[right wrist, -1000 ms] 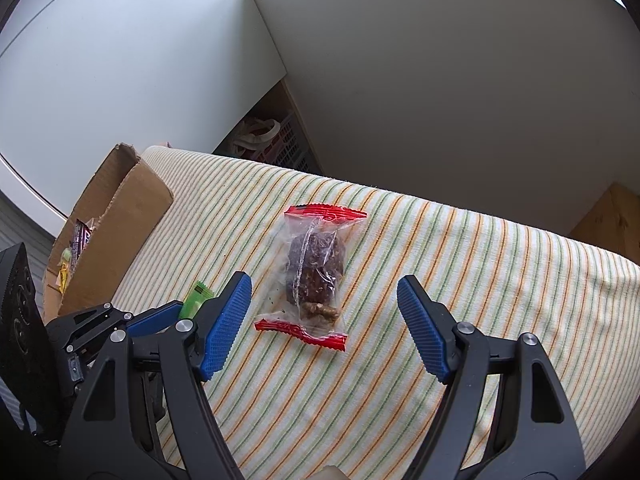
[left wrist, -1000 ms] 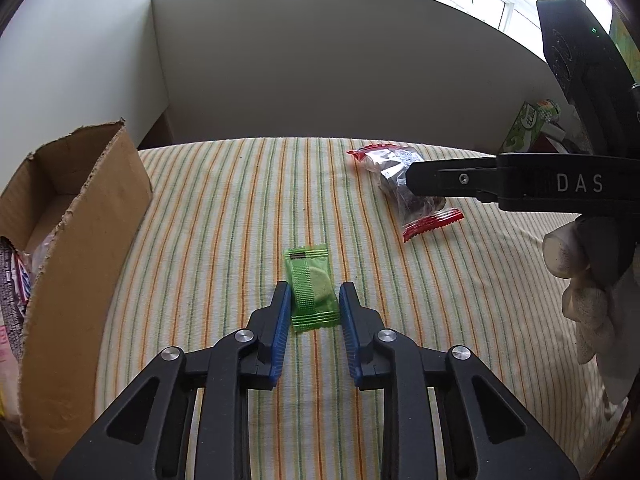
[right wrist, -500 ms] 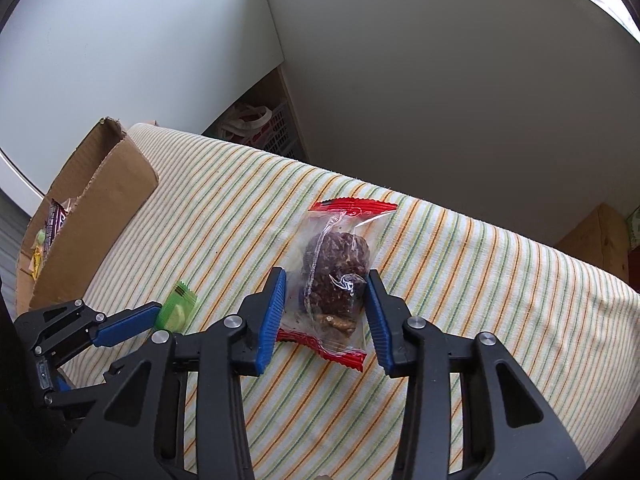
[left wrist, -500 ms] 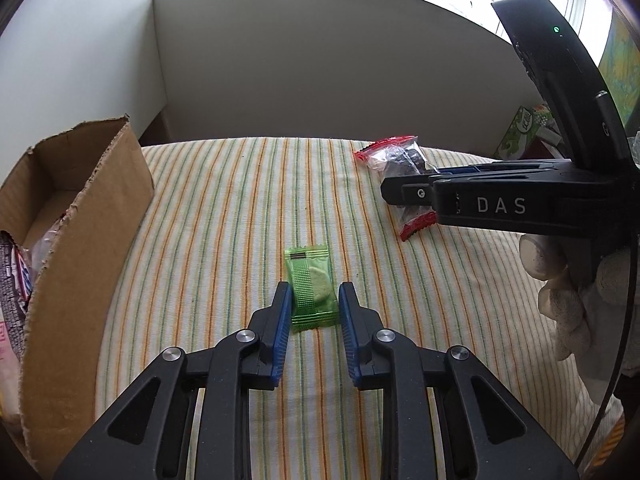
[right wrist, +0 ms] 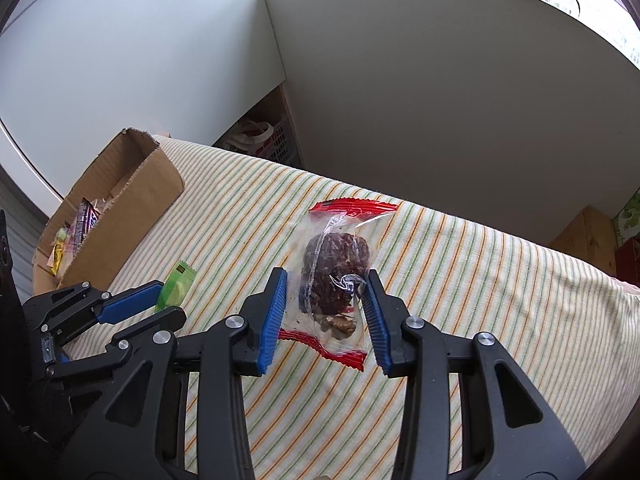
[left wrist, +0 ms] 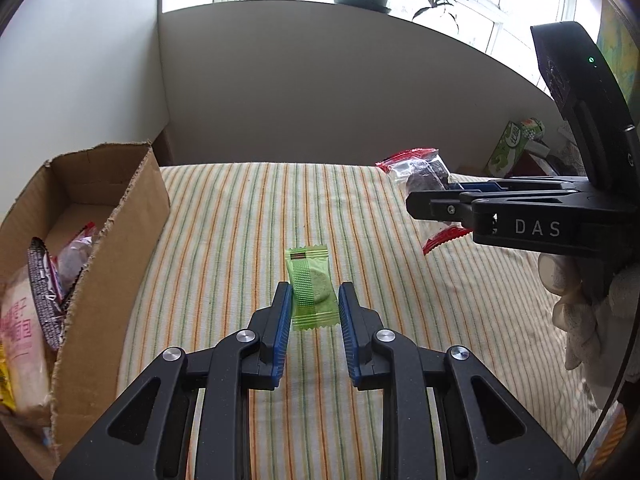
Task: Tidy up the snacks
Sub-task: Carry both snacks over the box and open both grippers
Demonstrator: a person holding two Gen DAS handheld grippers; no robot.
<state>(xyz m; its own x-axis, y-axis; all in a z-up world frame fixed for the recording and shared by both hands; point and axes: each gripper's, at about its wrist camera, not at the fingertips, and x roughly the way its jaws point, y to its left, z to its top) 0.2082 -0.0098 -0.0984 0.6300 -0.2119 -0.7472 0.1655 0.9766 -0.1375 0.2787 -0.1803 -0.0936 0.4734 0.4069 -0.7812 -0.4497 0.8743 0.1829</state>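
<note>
Snacks partly boxed: several already in cardboard box [left wrist: 100, 248]. Green packet [left wrist: 310, 290] pinched in left claw [left wrist: 312, 316], clear-wrapped snack [right wrist: 334, 272] squeezed in right claw [right wrist: 326, 312]; both unboxed yet.

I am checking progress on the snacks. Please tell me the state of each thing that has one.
Left claw: shut on green packet.
Right claw: just closed, shut on clear snack bag.
Cardboard box: open, partly filled with snacks.

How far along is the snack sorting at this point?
Done: several wrapped snacks already sit in the brown cardboard box. In hand: left gripper grips the green packet; right gripper grips the clear red-edged bag. Left: boxing both.
</note>
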